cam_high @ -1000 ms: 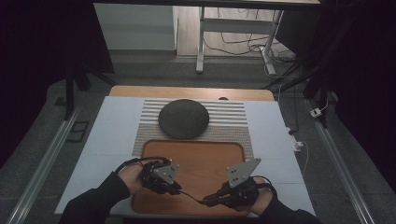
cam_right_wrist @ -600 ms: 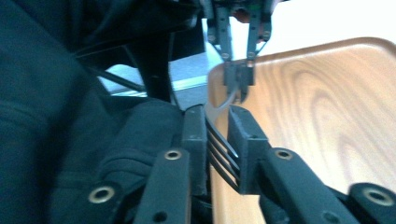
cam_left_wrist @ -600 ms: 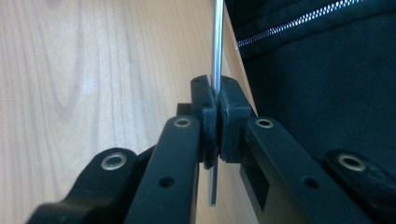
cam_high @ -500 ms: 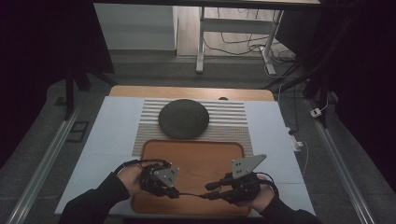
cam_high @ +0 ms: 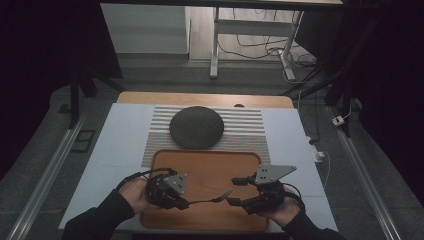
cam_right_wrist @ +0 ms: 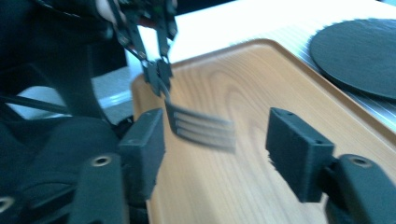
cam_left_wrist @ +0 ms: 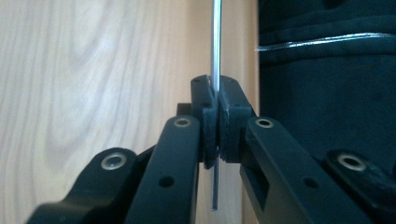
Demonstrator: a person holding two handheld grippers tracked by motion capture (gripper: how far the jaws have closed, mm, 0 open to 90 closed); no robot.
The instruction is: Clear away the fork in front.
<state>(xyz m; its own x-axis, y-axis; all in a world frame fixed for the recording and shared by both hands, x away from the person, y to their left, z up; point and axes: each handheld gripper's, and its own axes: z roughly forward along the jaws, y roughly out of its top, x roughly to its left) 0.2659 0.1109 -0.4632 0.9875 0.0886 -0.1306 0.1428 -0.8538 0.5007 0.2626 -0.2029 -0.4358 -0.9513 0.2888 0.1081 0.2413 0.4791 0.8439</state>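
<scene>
I am holding my left gripper [cam_high: 186, 203] low over the near left part of the rounded wooden tray [cam_high: 205, 160], and its jaws are pressed tight on the thin metal handle of a silver fork [cam_high: 220, 195]. In the left gripper view the handle [cam_left_wrist: 215, 42] is running straight up from between my two black pads [cam_left_wrist: 205, 116], clamped edge-on, with a short stub of it sticking out below them and pale wood grain lying behind it. The fork is reaching from my left gripper toward my right one, its tines ending just short of my right gripper [cam_high: 235, 191]. That right gripper is spread wide: in the right gripper view the two black jaw blocks are standing well apart, and the fork's tines [cam_right_wrist: 201, 127] are hanging between them, closer to the jaw at the left of that view, touching neither as far as I can tell, though the tines are blurred. Beyond the tines in that same view I am seeing my left gripper [cam_right_wrist: 158, 73] pinching the handle end above the tray's near corner. Ahead of both grippers, past the far edge of the tray, a dark round slate-like plate [cam_high: 196, 126] is sitting on a striped white-and-grey placemat [cam_high: 245, 125], well apart from the fork. My hands are both gripping their tools from the near side of the pale table [cam_high: 120, 135].
</scene>
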